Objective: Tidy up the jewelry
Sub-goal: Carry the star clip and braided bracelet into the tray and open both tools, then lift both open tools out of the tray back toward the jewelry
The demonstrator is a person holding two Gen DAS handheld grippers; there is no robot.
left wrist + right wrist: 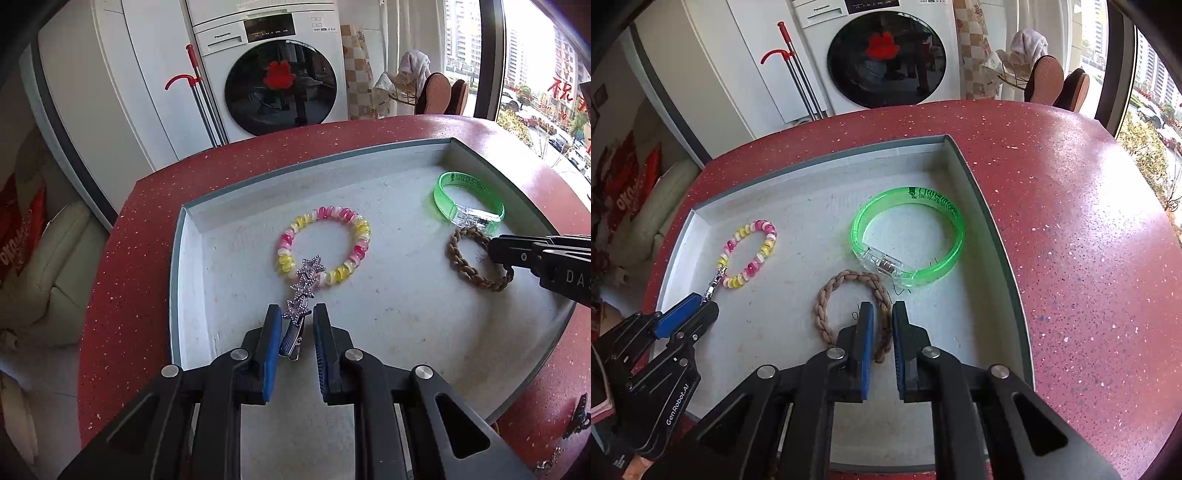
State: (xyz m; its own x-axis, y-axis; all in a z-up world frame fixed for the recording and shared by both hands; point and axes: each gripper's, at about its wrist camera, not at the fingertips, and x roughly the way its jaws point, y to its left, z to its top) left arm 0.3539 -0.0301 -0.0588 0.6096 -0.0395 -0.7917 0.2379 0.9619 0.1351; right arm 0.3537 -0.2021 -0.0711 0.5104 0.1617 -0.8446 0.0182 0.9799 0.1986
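A shallow grey-white tray (314, 173) (820, 155) lies on a red speckled table. In it are a pink-and-yellow coil bracelet (364, 229) (768, 236), a green bangle (465, 216) (882, 264) and a brown braided bracelet (480, 282) (820, 306). My left gripper (295, 317) (705, 301) is shut on a silver star hair clip (308, 275) (714, 284), low over the tray, and the clip's tip rests on the coil bracelet. My right gripper (882, 314) (495, 251) is open, its pads either side of the braided bracelet's right edge without pressing it.
The red table (1071, 221) stretches wide to the right of the tray. Small dark pieces (578, 419) lie on it by the tray's near right corner. Beyond the table stand a washing machine (280, 85), a red-handled pole (199, 96) and a window.
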